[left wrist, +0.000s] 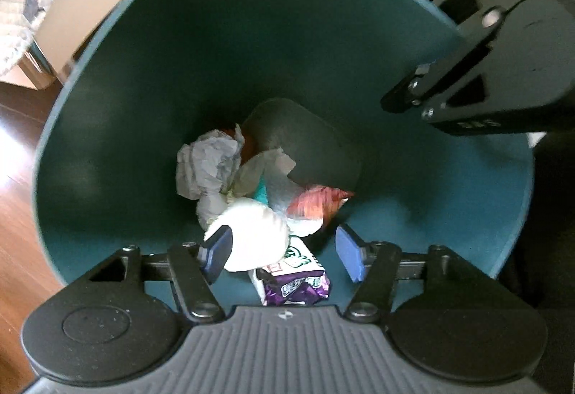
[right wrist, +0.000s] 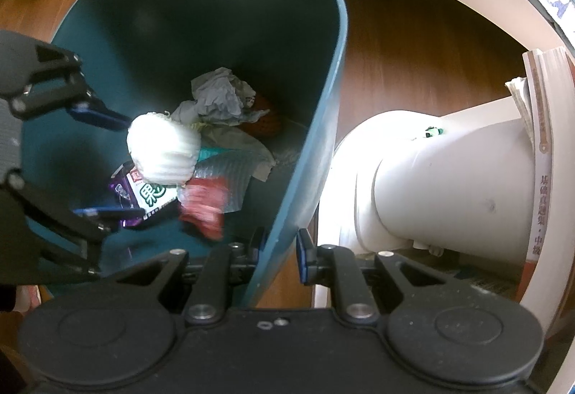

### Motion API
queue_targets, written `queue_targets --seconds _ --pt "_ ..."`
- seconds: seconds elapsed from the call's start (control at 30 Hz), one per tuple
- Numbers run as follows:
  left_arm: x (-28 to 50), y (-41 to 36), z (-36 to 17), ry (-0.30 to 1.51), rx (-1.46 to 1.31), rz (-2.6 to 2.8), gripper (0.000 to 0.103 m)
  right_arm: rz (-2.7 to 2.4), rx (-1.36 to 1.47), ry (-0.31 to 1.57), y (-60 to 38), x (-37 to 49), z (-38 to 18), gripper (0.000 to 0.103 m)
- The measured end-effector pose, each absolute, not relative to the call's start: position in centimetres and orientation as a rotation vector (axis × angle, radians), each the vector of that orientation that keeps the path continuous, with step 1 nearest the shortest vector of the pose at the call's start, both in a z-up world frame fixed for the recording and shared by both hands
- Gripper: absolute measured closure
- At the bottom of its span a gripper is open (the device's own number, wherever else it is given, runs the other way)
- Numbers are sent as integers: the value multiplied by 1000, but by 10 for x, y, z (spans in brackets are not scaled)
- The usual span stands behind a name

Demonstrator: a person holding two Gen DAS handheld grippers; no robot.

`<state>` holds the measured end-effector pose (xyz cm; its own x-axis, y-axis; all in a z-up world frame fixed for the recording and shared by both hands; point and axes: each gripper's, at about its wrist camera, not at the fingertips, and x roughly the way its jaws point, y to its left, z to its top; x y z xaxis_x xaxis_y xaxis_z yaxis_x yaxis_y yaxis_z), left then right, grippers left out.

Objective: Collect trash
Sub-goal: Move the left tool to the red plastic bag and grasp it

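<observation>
A teal waste bin (left wrist: 143, 70) fills the left wrist view. My left gripper (left wrist: 284, 250) hangs over its mouth with its jaws wide apart. A white ribbed ball of trash (left wrist: 255, 236) lies against the left pad only; the other pad stands clear of it. In the bin lie crumpled grey paper (left wrist: 205, 167), a red wrapper (left wrist: 312, 205) and a purple snack packet (left wrist: 298, 282). In the right wrist view my right gripper (right wrist: 280, 250) is shut on the bin's wall (right wrist: 323, 106) at the rim. There the left gripper (right wrist: 107, 164) reaches in from the left with the white ball (right wrist: 163, 149) at its upper finger.
The bin stands on a dark wooden floor (right wrist: 395, 52). Right of it are a white cylindrical object (right wrist: 449, 185) and white furniture with upright books (right wrist: 542, 142). A quilted cloth (left wrist: 14, 9) hangs at the far left of the left wrist view.
</observation>
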<state>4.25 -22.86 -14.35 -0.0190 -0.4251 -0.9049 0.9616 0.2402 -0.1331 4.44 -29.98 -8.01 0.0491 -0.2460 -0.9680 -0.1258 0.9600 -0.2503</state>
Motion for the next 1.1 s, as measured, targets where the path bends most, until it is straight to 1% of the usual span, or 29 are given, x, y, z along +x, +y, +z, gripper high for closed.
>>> queue_targets --seconds 0.17,0.2,0.23,0.37,0.47,0.57,0.7,0.83,0.9,1.1 --pt "65 -190 -113 1018 585 -1236 40 -90 -307 1533 -300 44 -80 87" --pt "72 -178 -107 1010 562 -1223 39 -90 -309 1535 -300 44 -80 87" --pt "80 -166 -103 1002 539 -1203 35 -91 -312 1538 -300 44 -81 87" --pt "112 -121 -94 985 476 -1106 34 -97 -299 1550 -302 45 -84 87" --pt "137 -86 -96 994 433 -1016 34 -109 -292 1548 -303 48 -86 87" --pt "156 -54 -108 1021 401 -932 34 -122 -281 1537 -304 47 -86 87" --pt "172 -13 -138 1073 367 -826 34 -159 -239 1539 -312 45 -90 89" --pt "181 23 -173 1135 343 -734 34 -238 -90 1502 -324 48 -87 91" --pt "184 36 -187 1157 333 -702 34 -241 -65 1491 -327 54 -87 92" --pt "187 57 -220 1241 282 -711 34 -194 -152 1485 -298 74 -88 93"
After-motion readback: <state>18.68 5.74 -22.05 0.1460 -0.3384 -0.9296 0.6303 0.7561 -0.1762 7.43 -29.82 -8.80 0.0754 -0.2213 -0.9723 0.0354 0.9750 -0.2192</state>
